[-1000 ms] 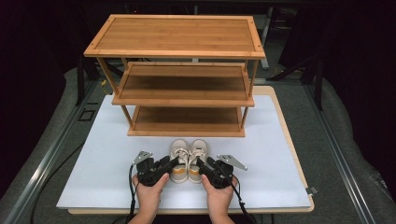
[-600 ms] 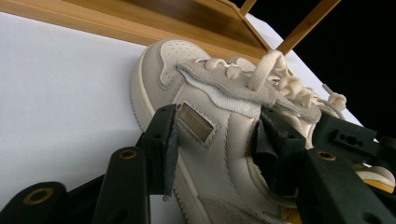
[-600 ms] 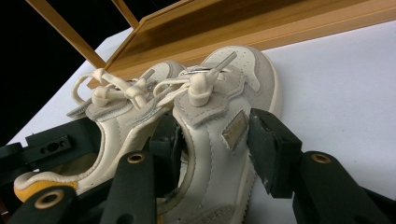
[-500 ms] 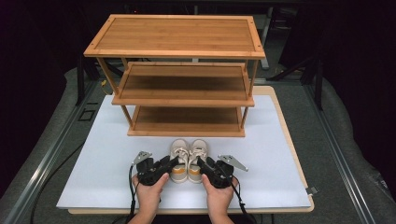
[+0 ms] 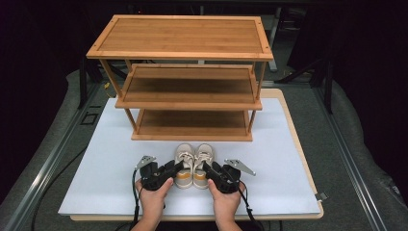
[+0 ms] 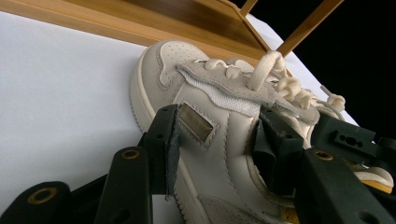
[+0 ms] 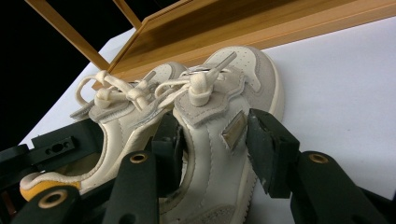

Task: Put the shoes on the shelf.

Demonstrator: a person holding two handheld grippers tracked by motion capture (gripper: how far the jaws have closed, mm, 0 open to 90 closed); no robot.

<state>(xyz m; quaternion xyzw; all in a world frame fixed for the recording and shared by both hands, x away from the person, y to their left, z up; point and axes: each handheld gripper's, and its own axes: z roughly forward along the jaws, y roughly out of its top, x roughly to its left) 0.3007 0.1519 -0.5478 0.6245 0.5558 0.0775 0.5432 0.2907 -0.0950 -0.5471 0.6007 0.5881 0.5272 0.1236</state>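
Note:
Two small cream sneakers stand side by side on the white board [image 5: 106, 168], toes toward the wooden rack [image 5: 192, 91]. My left gripper [image 5: 175, 167] is shut on the left shoe [image 5: 184, 162]. In the left gripper view that gripper [image 6: 217, 140] has one jaw on the left shoe's [image 6: 210, 93] outer side and the other inside its opening. My right gripper [image 5: 208, 168] grips the right shoe [image 5: 204, 161] the same way. In the right gripper view, the right gripper [image 7: 215, 140] has its outer pad at the right shoe's [image 7: 233, 79] side tag.
The three-tier rack has bare shelves, and its lowest shelf [image 5: 192, 122] lies just beyond the toes. Open white board stretches to both sides of the hands. A grey padded surround [image 5: 346, 144] and dark surroundings border the board.

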